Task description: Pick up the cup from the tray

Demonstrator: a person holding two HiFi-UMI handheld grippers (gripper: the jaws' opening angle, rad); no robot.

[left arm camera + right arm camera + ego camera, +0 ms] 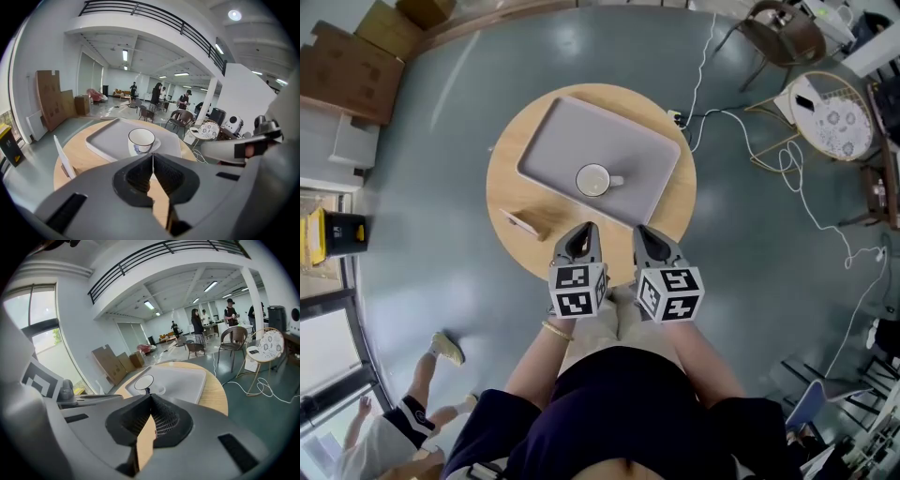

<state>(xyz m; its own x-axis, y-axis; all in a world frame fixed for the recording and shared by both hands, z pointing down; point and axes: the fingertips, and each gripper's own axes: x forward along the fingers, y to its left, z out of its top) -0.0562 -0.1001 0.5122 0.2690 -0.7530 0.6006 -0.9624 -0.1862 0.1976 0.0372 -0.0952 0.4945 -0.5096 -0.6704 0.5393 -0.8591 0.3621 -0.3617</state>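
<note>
A white cup [594,180] with a dark rim stands upright near the front edge of a grey tray [572,133] on a round wooden table [508,192]; its handle points right. The cup [141,139] shows straight ahead in the left gripper view and the cup [144,382] just past the jaw tips in the right gripper view. My left gripper [582,231] and right gripper [644,232] hover side by side at the table's near edge, short of the tray. Both are shut with nothing between the jaws.
A small white card in a wooden stand [521,223] sits on the table left of my left gripper. White cables [797,183] trail over the floor to the right, near chairs [783,36] and a small round side table [832,118]. Cardboard boxes [352,66] lie at far left.
</note>
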